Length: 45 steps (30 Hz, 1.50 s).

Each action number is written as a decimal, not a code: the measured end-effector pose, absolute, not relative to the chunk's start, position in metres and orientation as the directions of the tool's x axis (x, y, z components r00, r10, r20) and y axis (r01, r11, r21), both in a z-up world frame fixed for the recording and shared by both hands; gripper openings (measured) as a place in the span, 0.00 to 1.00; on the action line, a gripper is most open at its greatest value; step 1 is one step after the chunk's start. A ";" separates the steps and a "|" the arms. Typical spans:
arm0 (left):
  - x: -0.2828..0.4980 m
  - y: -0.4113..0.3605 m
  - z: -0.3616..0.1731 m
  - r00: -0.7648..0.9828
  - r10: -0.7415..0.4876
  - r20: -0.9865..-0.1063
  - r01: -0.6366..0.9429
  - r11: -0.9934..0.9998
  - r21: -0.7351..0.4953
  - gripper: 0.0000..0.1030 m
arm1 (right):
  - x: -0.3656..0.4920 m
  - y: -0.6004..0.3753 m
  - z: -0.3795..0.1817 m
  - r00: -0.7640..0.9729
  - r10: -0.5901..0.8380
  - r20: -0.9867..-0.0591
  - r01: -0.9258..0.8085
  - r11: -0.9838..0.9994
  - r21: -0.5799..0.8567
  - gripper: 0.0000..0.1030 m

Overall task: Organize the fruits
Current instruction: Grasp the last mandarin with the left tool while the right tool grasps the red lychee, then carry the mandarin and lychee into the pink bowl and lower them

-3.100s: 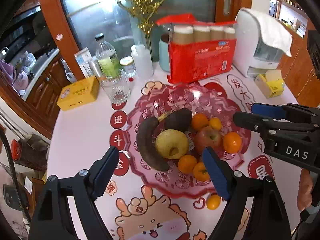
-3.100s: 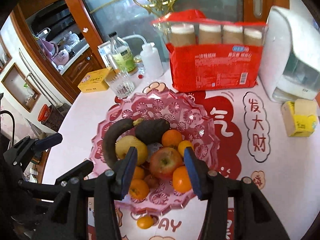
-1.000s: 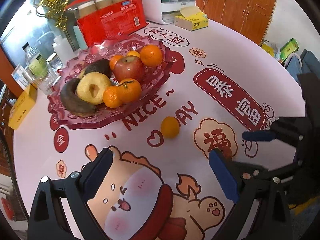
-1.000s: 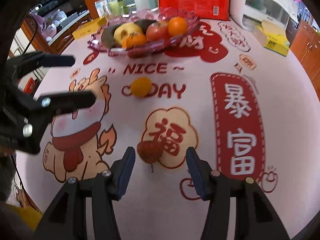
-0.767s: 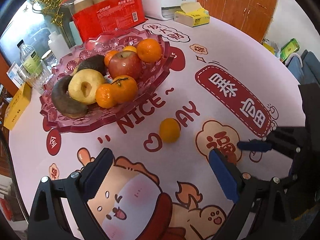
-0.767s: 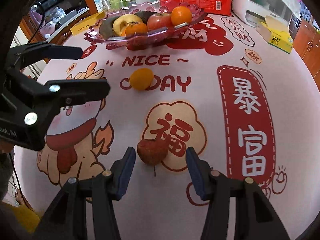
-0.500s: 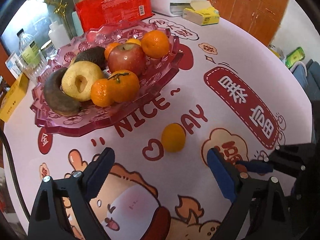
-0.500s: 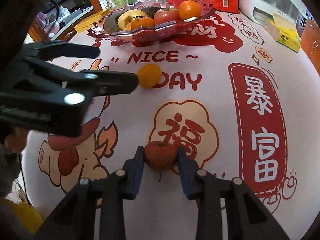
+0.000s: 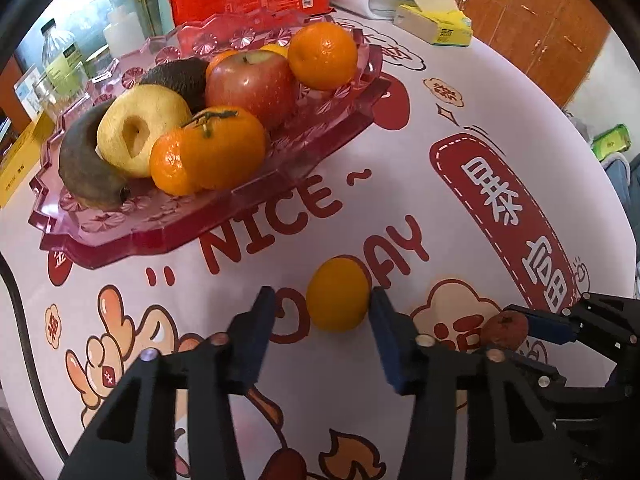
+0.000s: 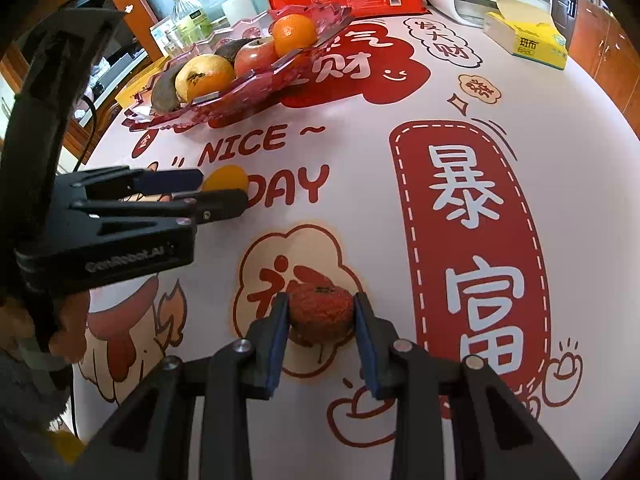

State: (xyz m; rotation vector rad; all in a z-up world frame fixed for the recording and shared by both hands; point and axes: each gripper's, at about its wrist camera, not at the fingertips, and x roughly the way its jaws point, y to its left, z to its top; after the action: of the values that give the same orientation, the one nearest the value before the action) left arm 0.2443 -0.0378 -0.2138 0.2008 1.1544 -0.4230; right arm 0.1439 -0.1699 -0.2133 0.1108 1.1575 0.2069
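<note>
— Fruit first: what does each tool have?

— Right gripper [image 10: 321, 316] is clamped on the dark red fruit [image 10: 321, 311], both pads touching it, on the tablecloth [image 10: 560, 128]. Left gripper [image 9: 322, 312] stands partly closed around the loose mandarin [image 9: 338, 294]: one pad touches it, the other stands clear.

— Where from the pink tray [image 9: 248, 204]?

— Mandarin lies near its front edge; red fruit farther out. On the tray: apple [image 9: 252, 84], pear [image 9: 138, 132], more mandarins.
</note>
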 end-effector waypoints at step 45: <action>0.176 0.068 0.073 0.736 -0.048 -0.675 0.147 0.985 0.090 0.26 | 0.192 -0.143 0.095 0.677 0.361 -0.641 -0.423 0.904 0.063 0.30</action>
State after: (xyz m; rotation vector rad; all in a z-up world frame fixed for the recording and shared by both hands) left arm 0.1758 0.0681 0.0726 0.1408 0.7363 -0.1079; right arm 0.1923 -0.1432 0.0951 -0.0933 0.7003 0.4413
